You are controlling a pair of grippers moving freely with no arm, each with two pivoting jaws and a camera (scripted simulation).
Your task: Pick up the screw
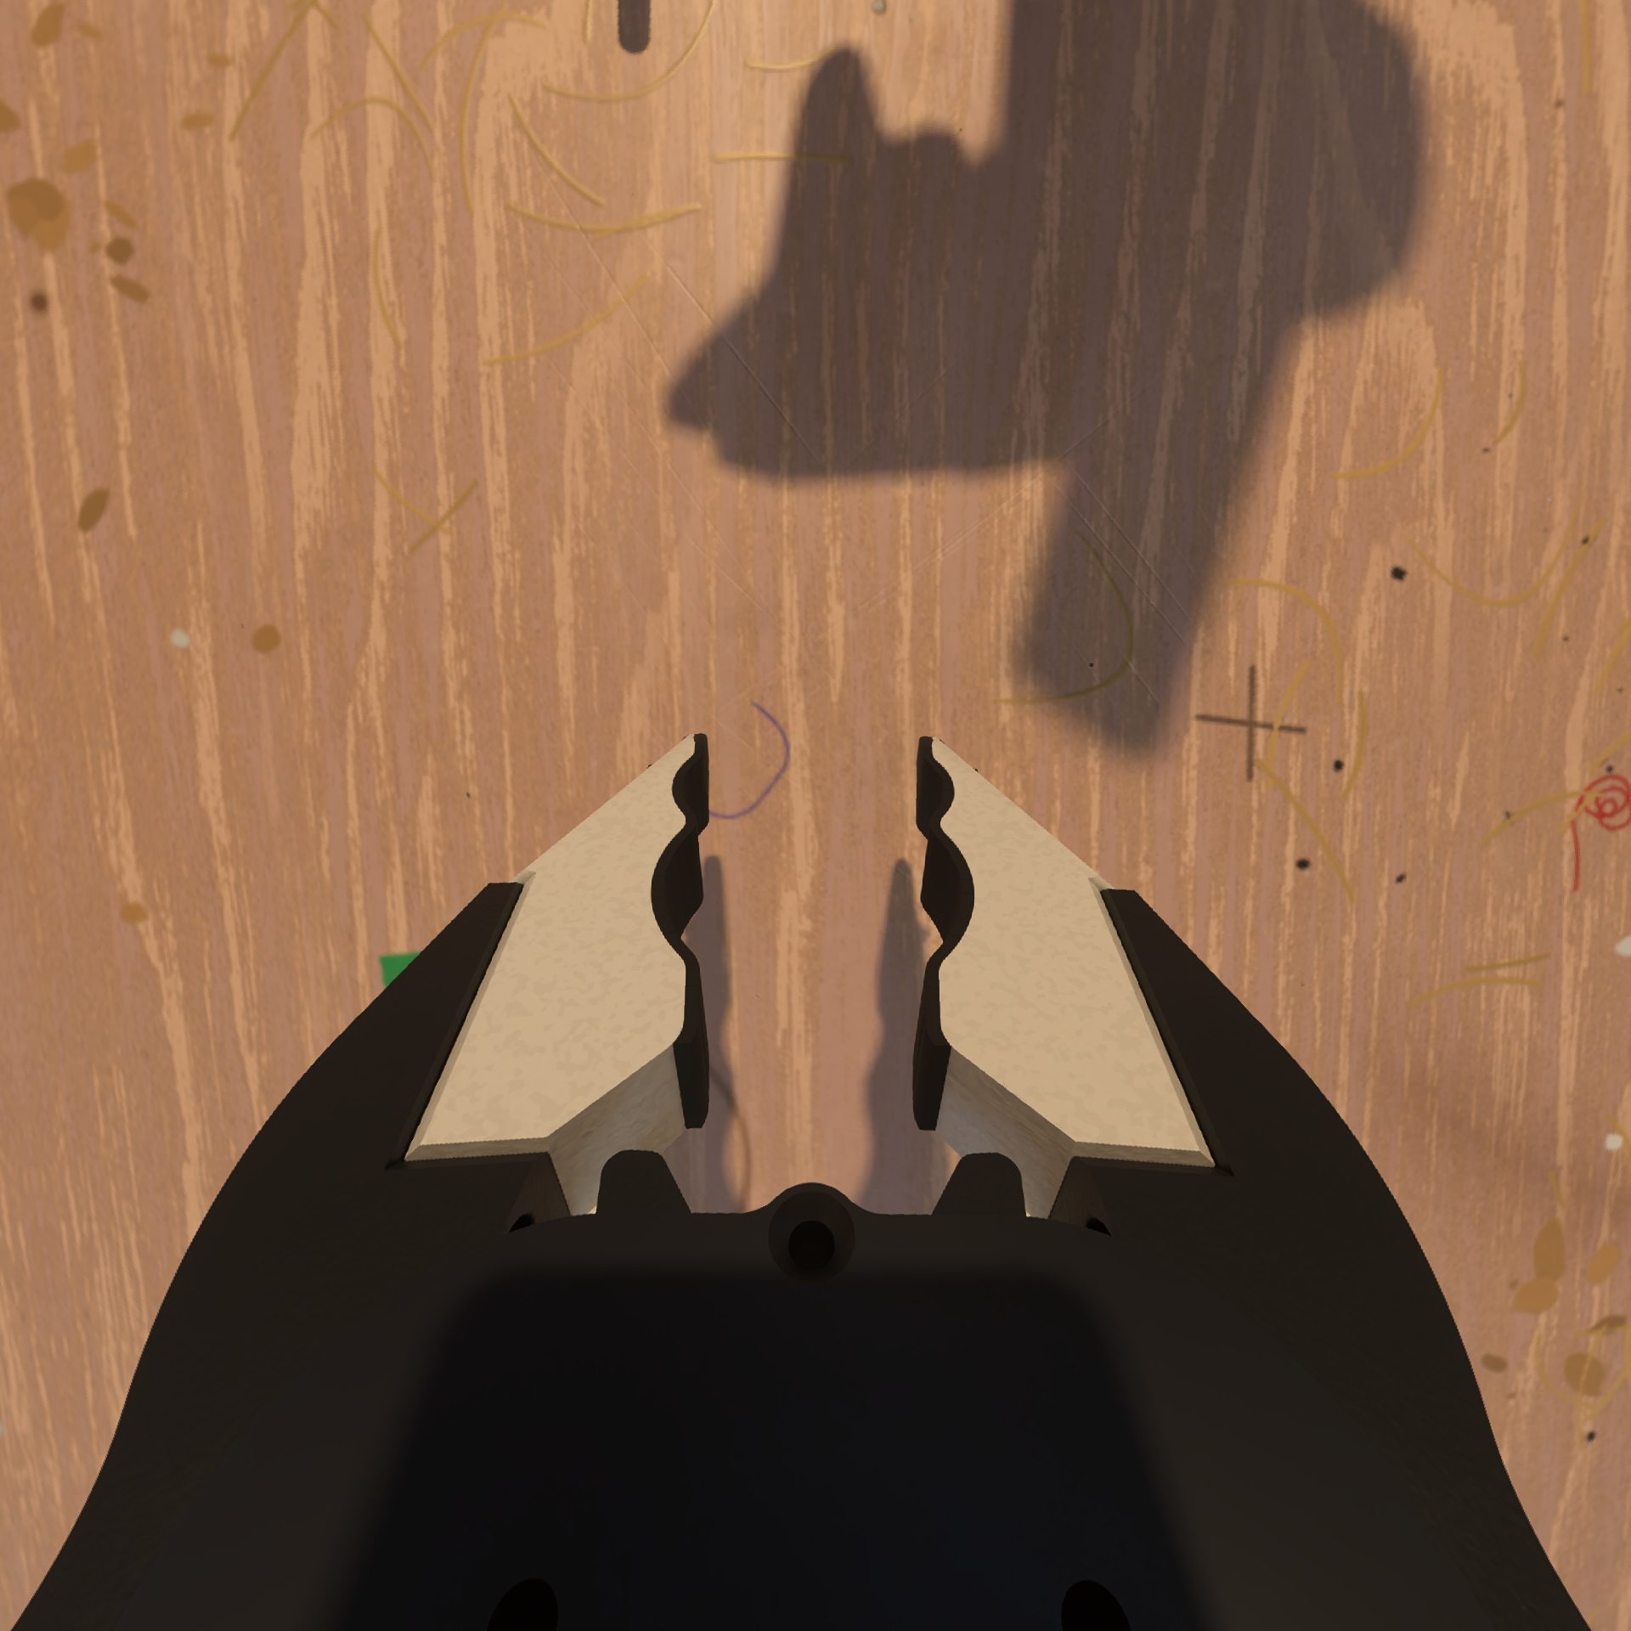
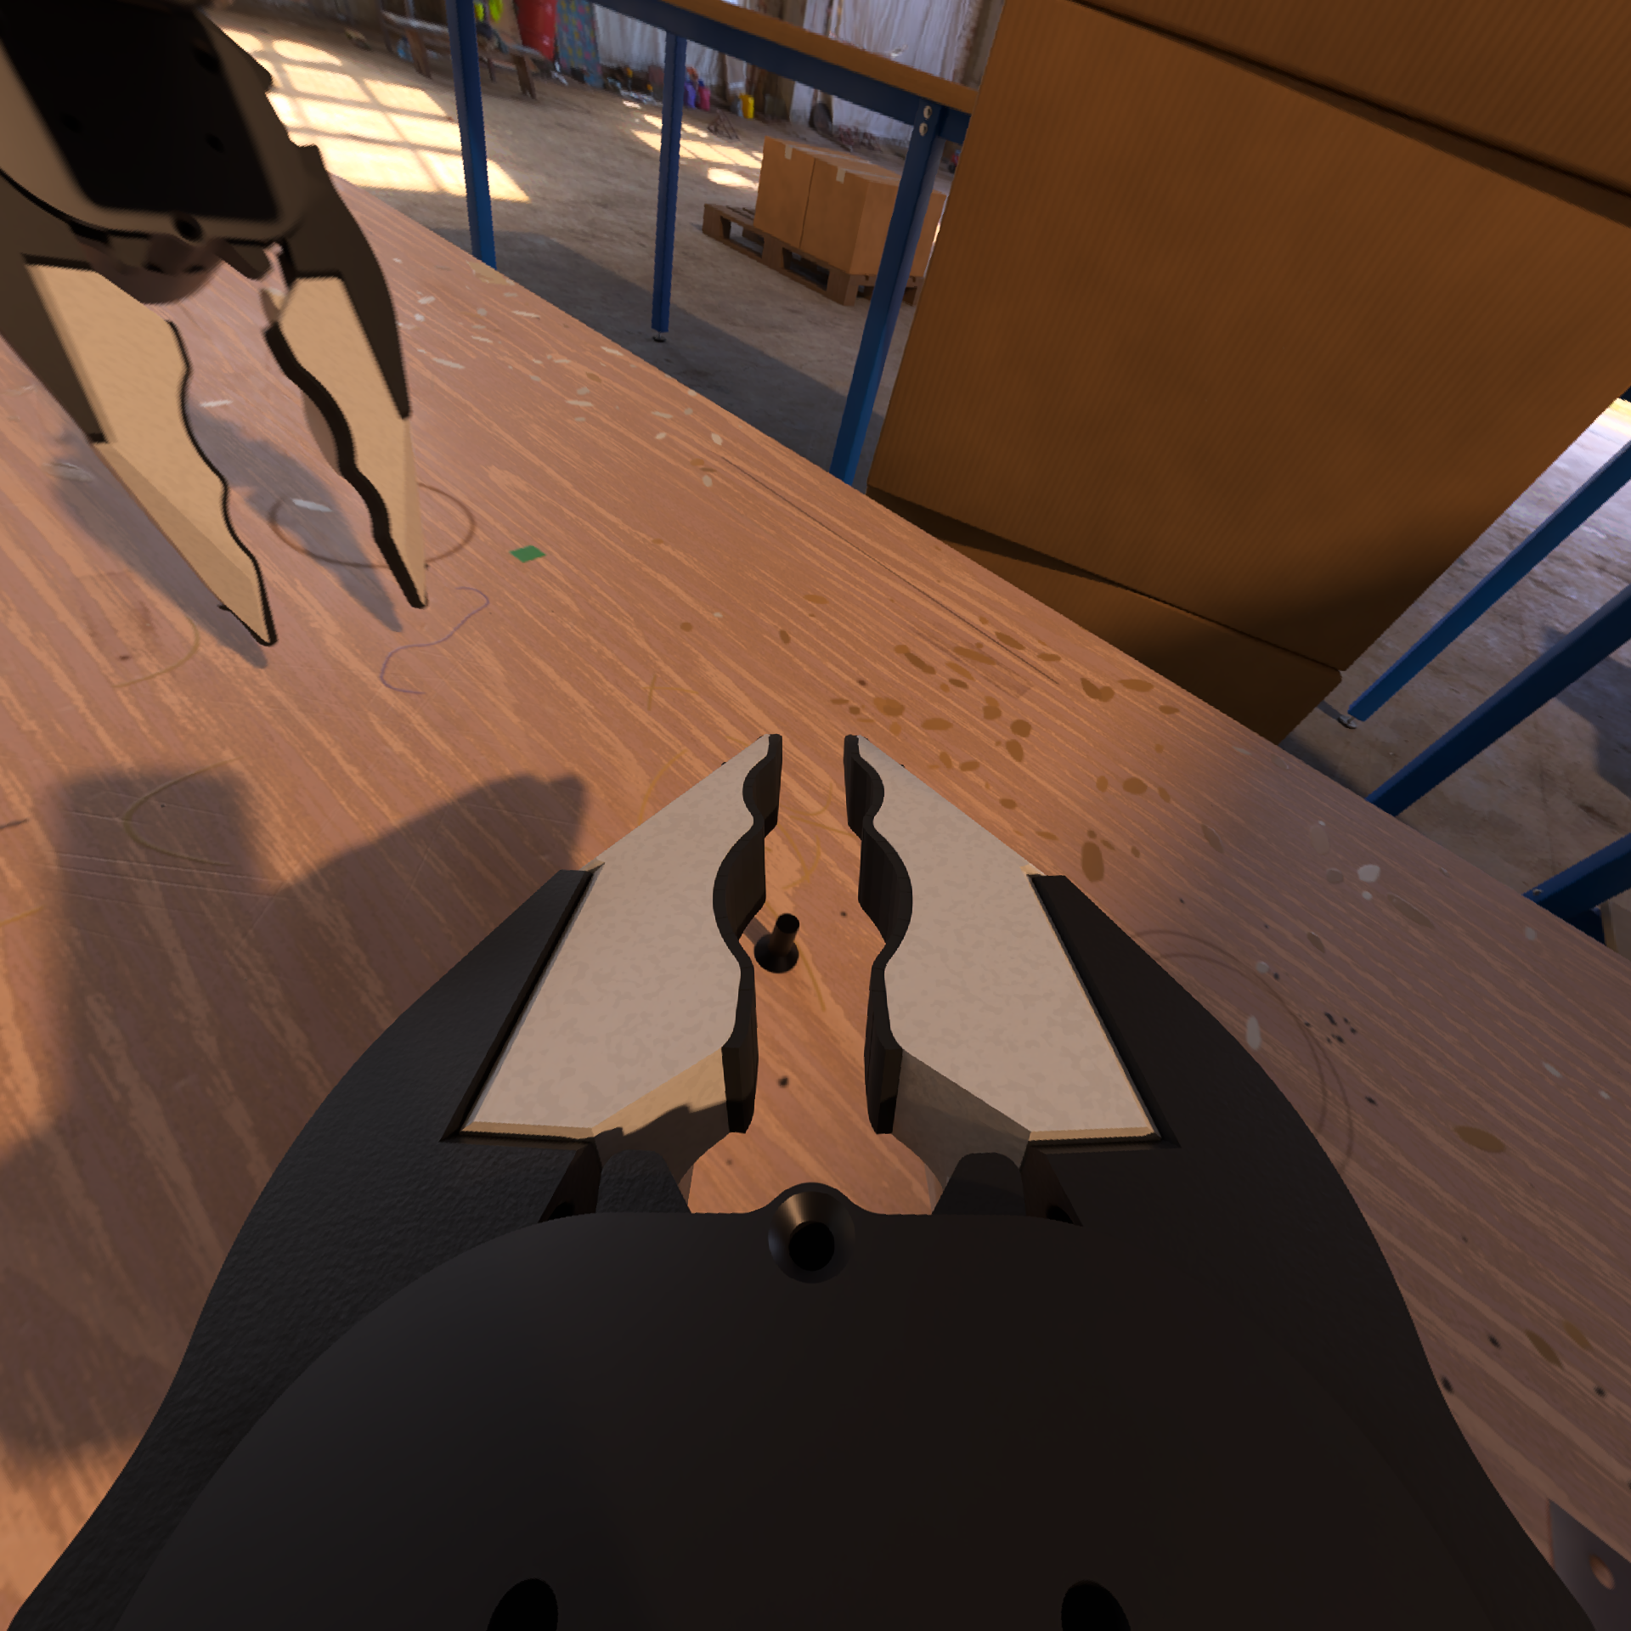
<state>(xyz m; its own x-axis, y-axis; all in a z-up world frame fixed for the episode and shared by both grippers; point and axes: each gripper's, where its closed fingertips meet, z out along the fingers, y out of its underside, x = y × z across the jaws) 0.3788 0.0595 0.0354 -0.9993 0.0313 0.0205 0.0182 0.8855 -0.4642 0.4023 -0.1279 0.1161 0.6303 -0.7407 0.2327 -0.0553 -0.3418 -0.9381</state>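
In the right wrist view a small dark screw (image 2: 778, 943) stands head down on the wooden table (image 2: 529, 794), shaft up. It sits between the fingers of my right gripper (image 2: 812, 750), close to the left finger's inner notch and well behind the tips. The right jaws are open with a narrow gap and do not touch the screw. My left gripper (image 1: 812, 750) is open and empty, pointing down at bare wood. It also shows in the right wrist view (image 2: 344, 618) at the upper left, tips near the table. The screw is not in the left wrist view.
A large cardboard box (image 2: 1236, 353) stands at the table's far edge to the right. Blue metal legs (image 2: 883, 291) and a pallet with boxes (image 2: 821, 221) stand beyond. A small green square (image 2: 528, 553) lies on the table. A gripper's shadow (image 1: 1059, 309) falls on the wood.
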